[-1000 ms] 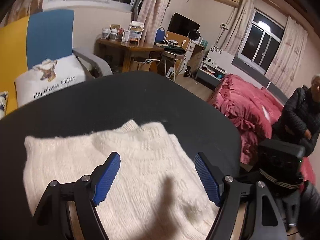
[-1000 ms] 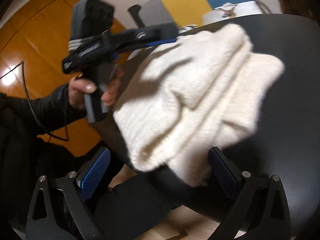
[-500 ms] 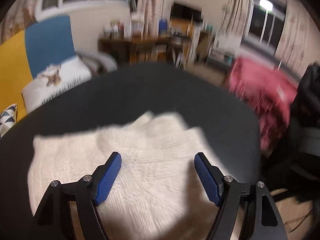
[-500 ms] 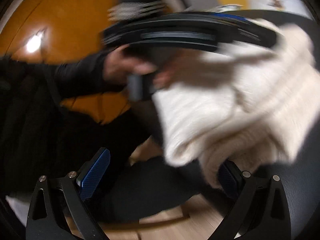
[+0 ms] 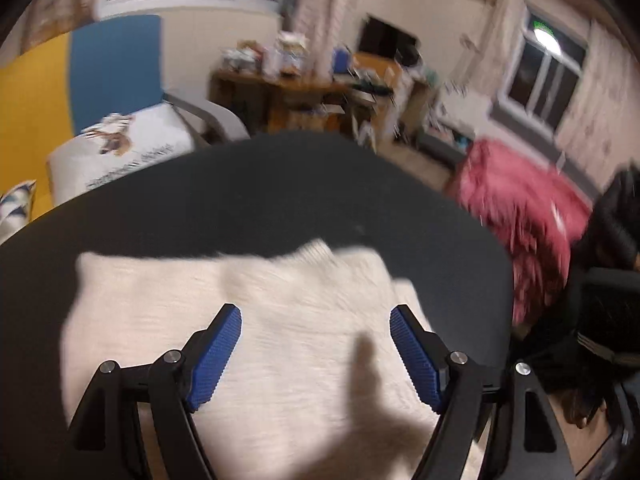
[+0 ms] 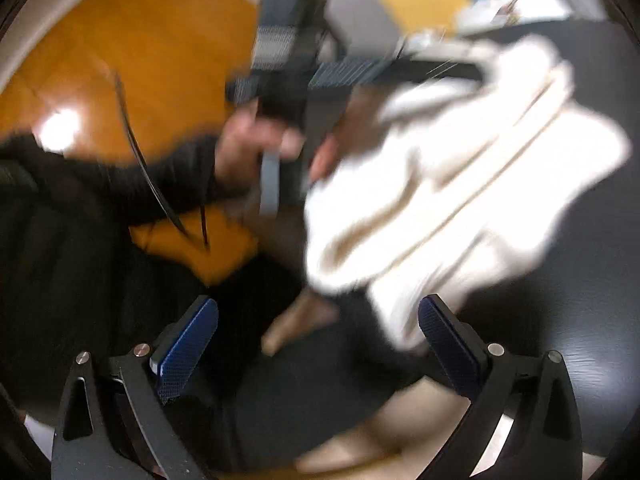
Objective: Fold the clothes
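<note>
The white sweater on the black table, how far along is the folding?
Mostly done: the white sweater lies in stacked layers on the black table. In hand: nothing; the left gripper and right gripper are both open. Possibly left: tidying the edge overhanging the table's near side.

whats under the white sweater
The white sweater lies folded on a black table, dark top showing all around it. Anything between its folded layers or beneath it is covered and cannot be seen.

sweater [image 5: 248, 320] on table [image 5: 280, 192] | left claw [image 5: 316, 344] over it | right claw [image 6: 318, 348] seemingly off table's edge
</note>
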Motion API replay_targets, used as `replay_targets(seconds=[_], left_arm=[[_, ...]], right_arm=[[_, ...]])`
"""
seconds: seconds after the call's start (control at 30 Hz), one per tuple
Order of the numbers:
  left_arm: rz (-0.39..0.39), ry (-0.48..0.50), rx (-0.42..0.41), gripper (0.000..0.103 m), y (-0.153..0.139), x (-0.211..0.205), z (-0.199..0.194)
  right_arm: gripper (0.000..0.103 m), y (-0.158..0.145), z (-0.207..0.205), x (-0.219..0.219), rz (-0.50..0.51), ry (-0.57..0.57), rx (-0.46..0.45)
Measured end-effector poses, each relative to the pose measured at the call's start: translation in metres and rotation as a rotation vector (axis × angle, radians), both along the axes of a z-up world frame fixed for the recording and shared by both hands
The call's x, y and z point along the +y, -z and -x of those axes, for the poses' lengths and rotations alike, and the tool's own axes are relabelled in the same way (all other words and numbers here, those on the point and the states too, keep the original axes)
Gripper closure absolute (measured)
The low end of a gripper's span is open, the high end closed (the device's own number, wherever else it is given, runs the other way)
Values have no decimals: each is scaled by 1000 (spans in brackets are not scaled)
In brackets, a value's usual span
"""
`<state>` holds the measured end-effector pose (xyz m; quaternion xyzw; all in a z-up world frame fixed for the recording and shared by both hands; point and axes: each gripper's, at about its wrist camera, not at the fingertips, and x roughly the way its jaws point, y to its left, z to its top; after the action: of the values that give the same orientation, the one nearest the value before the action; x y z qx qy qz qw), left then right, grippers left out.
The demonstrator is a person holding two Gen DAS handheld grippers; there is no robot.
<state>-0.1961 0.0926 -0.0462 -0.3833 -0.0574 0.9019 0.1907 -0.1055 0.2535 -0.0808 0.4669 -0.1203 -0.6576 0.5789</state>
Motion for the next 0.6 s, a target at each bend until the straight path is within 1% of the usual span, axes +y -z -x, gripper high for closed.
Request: replay_targets(seconds=[0.07, 0.1, 0.17, 0.2, 0.23, 0.27, 0.3, 0.33, 0.4, 0.47, 0.5, 0.53, 0.6], left_arm=[[-73, -59, -28, 24, 1, -21, 1], [-82, -68, -32, 24, 3, -26, 0], [-78, -70, -29, 24, 8, -31, -4], [-76, -71, -27, 24, 11, -34, -5], [-74, -72, -25, 24, 13, -37, -7], [-66, -68, -21, 24, 15, -36, -9], [-54, -61, -16, 24, 17, -34, -11], [-43, -55, -11, 24, 18, -33, -13], [-43, -45, -12, 24, 21, -33, -14], [-51, -40, -8, 24, 23, -35, -15], [-58, -38, -4, 24, 24, -36, -15], [-56, -37, -1, 24, 26, -35, -16], [-43, -37, 8, 24, 27, -33, -17]], right_arm=[[1, -12, 13, 21, 59, 136, -11], [1, -16, 21, 26, 57, 192, -1], [1, -22, 37, 31, 13, 291, 37], [3, -24, 46, 33, -16, 324, 58], [19, -26, 57, 34, -49, 345, 82], [33, -23, 63, 25, -89, 360, 90], [51, -17, 67, 8, -133, 371, 89], [52, -11, 76, 5, -133, 377, 60], [52, -1, 97, 15, -91, 387, -26], [48, 8, 111, 22, -90, 414, -68], [42, 12, 115, 21, -76, 413, -83], [30, 16, 118, 19, -50, 400, -108], [22, 19, 121, 7, -23, 365, -120]])
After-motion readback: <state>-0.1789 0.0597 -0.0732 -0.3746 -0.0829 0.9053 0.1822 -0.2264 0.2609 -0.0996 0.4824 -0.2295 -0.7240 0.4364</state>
